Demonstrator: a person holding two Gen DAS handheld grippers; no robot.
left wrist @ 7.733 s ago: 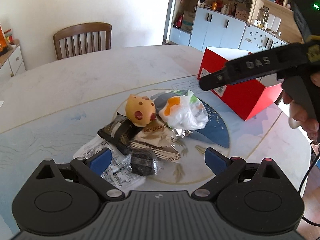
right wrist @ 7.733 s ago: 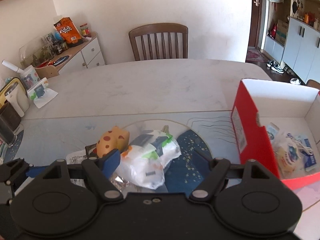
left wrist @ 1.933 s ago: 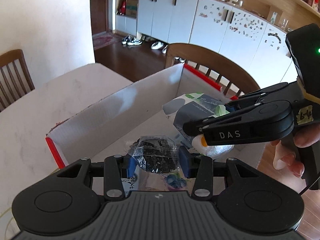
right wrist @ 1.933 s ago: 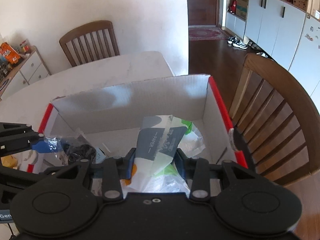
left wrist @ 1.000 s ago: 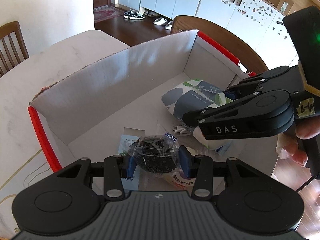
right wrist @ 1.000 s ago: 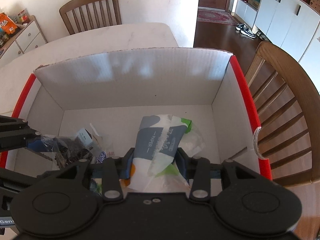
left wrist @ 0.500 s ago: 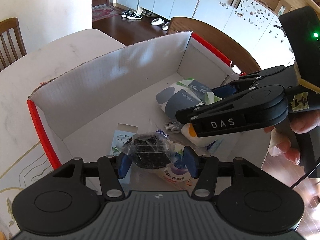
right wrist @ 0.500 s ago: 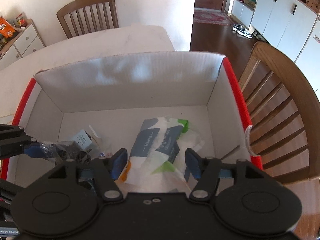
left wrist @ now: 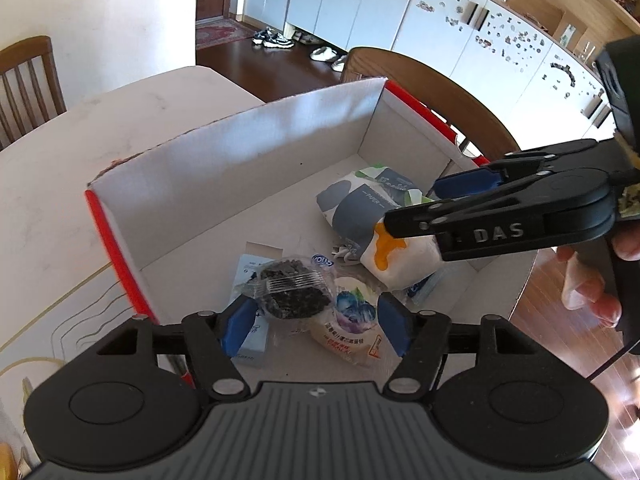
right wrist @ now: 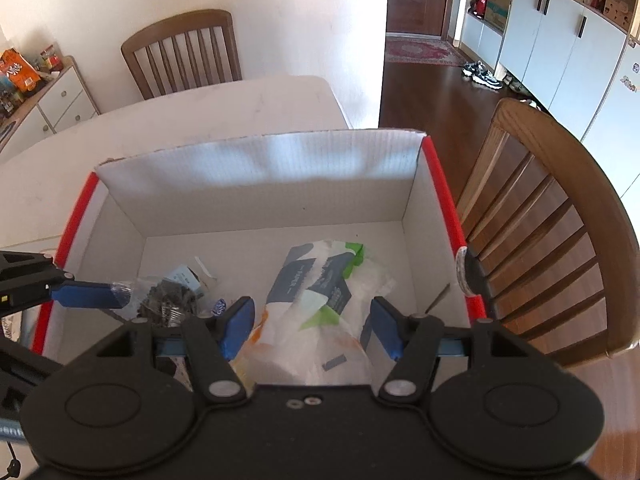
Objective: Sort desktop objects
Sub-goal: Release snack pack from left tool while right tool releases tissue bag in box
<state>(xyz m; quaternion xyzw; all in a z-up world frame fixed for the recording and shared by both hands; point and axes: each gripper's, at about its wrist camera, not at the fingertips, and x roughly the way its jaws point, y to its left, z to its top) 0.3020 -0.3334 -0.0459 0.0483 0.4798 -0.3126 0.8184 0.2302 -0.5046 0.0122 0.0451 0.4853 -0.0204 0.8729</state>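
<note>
Both my claws spread wide over the red box (right wrist: 438, 184). Left gripper (left wrist: 316, 326) above dark snack packet (left wrist: 294, 290), near left wall; right gripper (right wrist: 312, 326) above tissue pack (right wrist: 316, 280), toward right wall.
</note>
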